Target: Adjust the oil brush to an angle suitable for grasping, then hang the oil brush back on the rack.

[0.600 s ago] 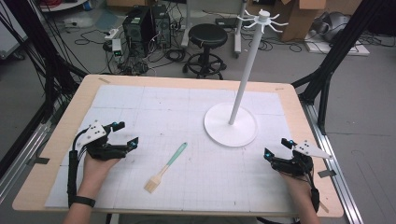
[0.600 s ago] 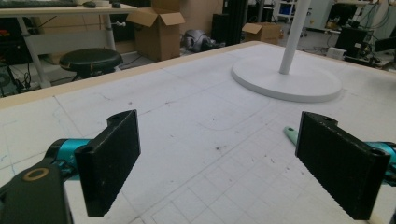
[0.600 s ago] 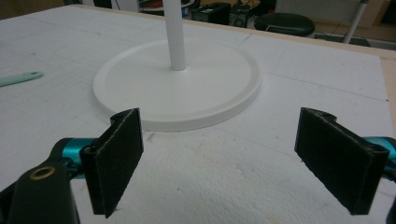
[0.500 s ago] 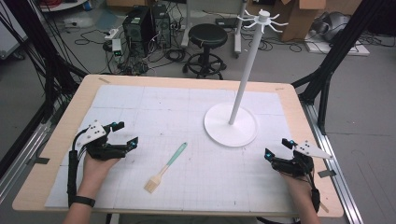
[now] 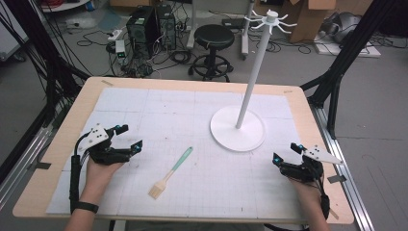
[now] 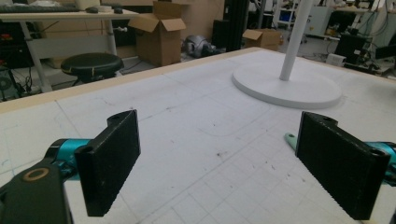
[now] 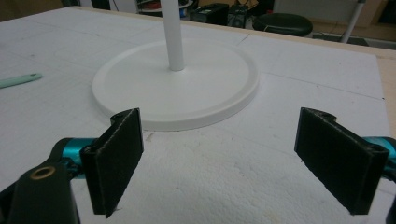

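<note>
White matting covers your table; the brush lies mid-table, handle angled toward the stand. Your left gripper is nearer; the right gripper farther. Both gape wide, empty.

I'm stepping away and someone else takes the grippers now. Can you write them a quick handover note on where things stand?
Left gripper: open, holding nothing, resting on the mat at the table's left.
Right gripper: open, holding nothing, at the table's right, facing the white stand's base.
Brush: lies flat on the mat between the grippers, nearer the left one, green handle toward the stand, bristles toward the person. Untouched.
Stand: upright, its top hooks bare.
Done: nothing yet.
Left: probably pick up the brush; hanging it on a hook is a guess.
</note>
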Action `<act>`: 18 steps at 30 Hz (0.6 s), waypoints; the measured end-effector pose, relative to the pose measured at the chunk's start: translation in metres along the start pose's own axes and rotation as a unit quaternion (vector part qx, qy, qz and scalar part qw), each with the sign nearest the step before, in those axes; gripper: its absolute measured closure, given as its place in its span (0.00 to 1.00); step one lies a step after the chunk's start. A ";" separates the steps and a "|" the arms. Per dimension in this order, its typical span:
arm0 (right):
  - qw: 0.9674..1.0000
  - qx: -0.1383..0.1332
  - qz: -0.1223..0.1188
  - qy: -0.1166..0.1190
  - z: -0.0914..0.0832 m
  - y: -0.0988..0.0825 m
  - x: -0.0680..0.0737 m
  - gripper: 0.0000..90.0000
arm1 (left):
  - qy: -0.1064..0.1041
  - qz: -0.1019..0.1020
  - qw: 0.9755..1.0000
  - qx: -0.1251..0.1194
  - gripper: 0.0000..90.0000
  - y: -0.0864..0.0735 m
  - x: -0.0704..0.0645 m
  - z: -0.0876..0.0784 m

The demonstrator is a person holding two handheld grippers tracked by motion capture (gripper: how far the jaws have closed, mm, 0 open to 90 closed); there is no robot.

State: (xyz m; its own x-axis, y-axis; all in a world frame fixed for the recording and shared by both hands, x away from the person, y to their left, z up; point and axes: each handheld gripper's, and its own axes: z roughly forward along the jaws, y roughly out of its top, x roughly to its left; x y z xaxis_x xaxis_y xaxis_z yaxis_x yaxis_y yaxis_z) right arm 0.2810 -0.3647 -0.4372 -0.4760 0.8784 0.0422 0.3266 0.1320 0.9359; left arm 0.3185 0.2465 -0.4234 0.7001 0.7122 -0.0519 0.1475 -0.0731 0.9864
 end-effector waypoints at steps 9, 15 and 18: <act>1.000 -0.003 0.001 -0.003 -0.002 0.000 0.000 0.16 | 0.016 -0.003 1.000 -0.002 0.16 0.003 0.003 -0.006; 1.000 -0.002 0.005 -0.002 -0.003 0.001 0.000 0.16 | 0.009 0.002 1.000 0.000 0.16 0.005 0.000 -0.005; 1.000 -0.002 0.003 0.000 -0.002 0.000 0.000 0.16 | 0.007 0.009 1.000 0.010 0.16 0.008 -0.002 -0.004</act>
State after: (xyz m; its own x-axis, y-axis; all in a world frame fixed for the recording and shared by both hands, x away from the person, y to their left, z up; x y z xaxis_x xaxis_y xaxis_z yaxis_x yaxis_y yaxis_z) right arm 0.2798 -0.3659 -0.4365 -0.4738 0.8794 0.0467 0.3253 0.1255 0.9372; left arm 0.3153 0.2468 -0.4152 0.6929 0.7203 -0.0322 0.1491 -0.0994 0.9838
